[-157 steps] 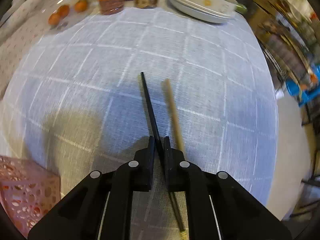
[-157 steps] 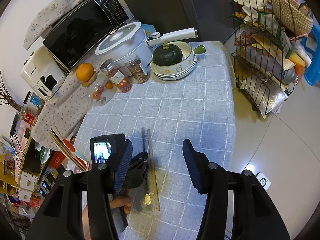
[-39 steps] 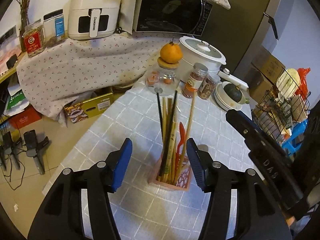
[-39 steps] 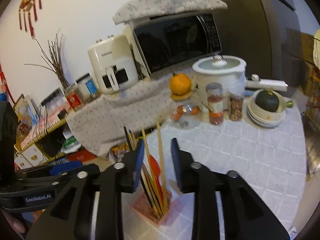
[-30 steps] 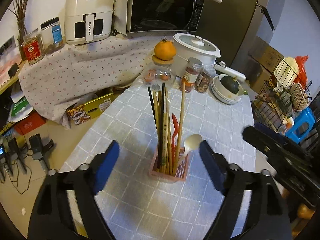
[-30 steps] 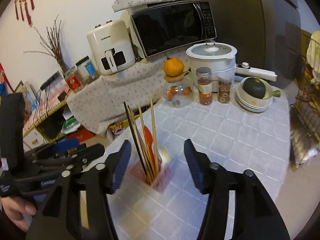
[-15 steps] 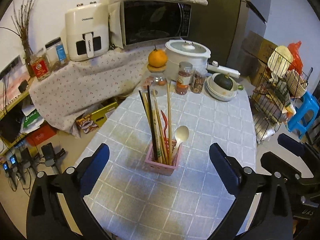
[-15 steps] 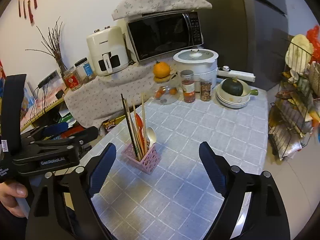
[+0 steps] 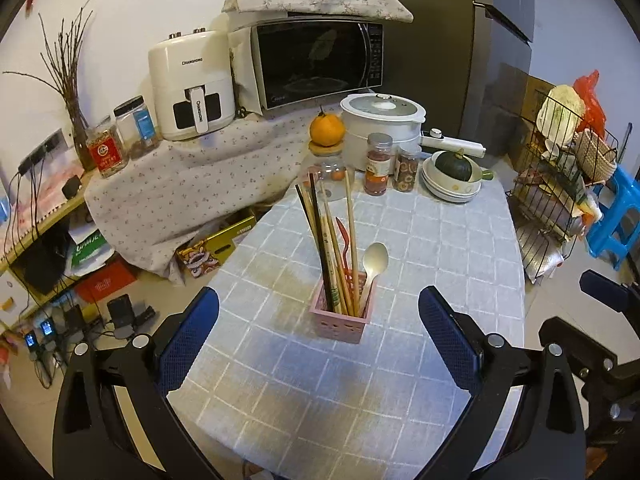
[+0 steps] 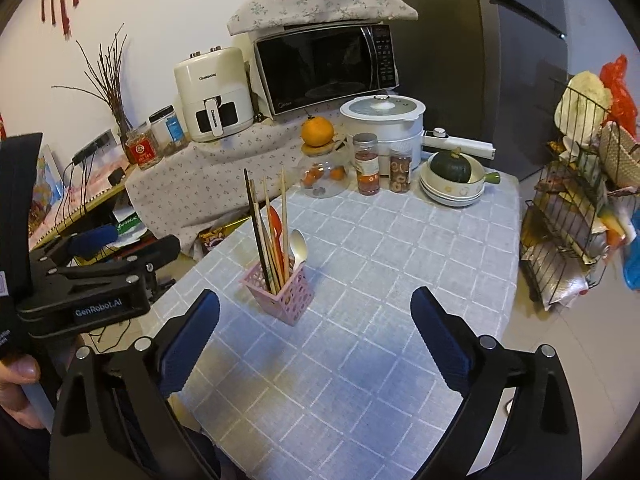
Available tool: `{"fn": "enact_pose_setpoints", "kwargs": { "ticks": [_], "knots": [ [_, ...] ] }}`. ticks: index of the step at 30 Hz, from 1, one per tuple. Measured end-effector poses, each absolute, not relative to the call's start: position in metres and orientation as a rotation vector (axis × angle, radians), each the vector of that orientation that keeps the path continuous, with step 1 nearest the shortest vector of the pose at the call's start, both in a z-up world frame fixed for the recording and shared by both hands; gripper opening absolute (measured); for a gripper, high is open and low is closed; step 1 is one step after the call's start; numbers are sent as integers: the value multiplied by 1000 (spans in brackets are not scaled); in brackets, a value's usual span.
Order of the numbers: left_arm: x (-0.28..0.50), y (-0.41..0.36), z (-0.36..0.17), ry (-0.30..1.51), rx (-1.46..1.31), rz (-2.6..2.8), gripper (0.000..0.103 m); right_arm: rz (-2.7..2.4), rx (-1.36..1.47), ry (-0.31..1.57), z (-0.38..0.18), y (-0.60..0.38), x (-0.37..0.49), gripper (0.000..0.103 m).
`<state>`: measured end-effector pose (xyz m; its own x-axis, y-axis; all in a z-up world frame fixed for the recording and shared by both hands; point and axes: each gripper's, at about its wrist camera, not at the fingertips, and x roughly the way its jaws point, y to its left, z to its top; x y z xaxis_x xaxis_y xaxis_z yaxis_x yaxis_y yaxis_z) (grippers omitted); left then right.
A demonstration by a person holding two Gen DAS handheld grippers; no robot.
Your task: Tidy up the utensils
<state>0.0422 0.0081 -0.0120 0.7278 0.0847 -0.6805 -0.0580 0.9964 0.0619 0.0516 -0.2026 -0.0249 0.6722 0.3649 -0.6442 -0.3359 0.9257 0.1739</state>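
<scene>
A pink perforated utensil holder stands upright on the grey checked tablecloth. It holds several chopsticks, a red spoon and a metal spoon. My left gripper is wide open and empty, held back above the near table edge, well short of the holder. The holder also shows in the right wrist view. My right gripper is wide open and empty, also held back from it. The left gripper's body appears at the left of the right wrist view.
At the table's far end stand an orange on a glass jar, two spice jars, a white cooker and stacked bowls with a green squash. A microwave and air fryer sit behind. A wire rack stands right.
Both grippers have pulled back and up from the holder and opened wider. The chopsticks once held by the left gripper now stand in the holder.
</scene>
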Motion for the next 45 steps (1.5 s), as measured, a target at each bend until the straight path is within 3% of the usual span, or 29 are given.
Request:
{"fn": "enact_pose_setpoints", "kwargs": {
  "ticks": [45],
  "knots": [
    [40, 4, -29, 792, 31, 83, 96, 358, 5, 745, -39, -195, 59, 96]
  ]
}}
